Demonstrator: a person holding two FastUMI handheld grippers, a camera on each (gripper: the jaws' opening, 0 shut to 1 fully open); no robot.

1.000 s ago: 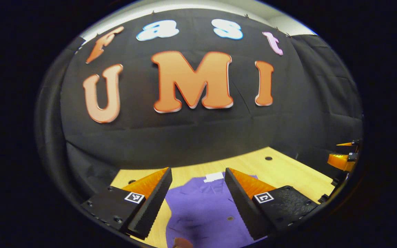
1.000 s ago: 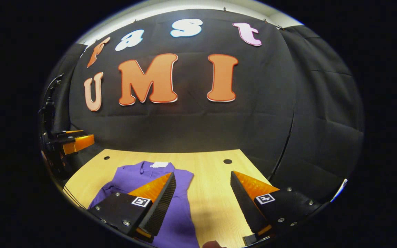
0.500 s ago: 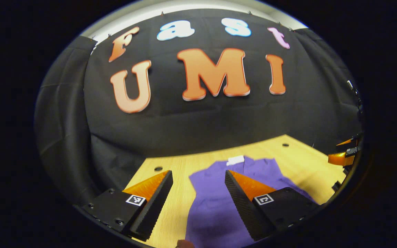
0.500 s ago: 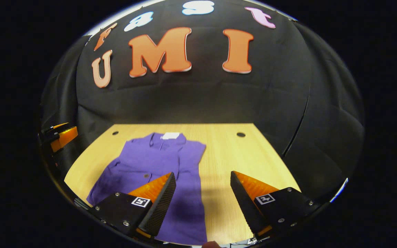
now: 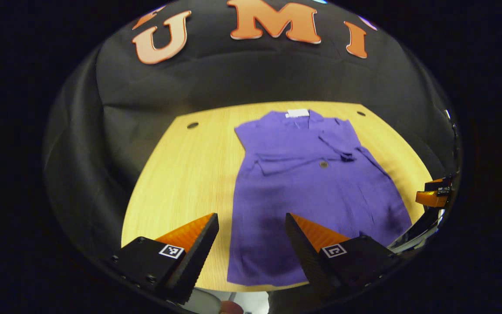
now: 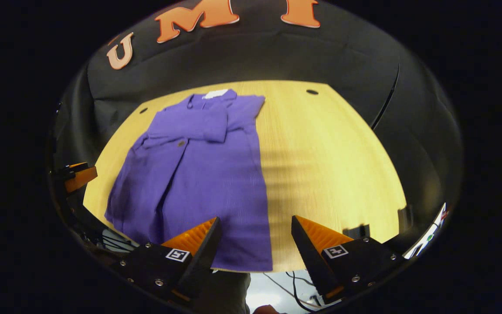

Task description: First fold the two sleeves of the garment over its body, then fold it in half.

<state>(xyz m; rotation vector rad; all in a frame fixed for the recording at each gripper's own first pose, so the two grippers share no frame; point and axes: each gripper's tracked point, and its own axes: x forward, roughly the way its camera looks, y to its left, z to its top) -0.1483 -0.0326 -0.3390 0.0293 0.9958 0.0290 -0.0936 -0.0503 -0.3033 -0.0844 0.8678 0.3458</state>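
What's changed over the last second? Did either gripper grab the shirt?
Both grippers tipped down toward the table, bringing the whole purple shirt into sight. Neither took hold: the left gripper and right gripper stayed open and empty. The shirt lies flat as before, sleeves already folded in.

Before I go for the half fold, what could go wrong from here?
Both sleeves already lie folded across the purple garment, loosely, so lifting the hem could let them slide off. The hem sits right at the table's near edge, so a low approach by the open right tool may catch the edge. The left tool straddles the garment's side edge and could grab unevenly.
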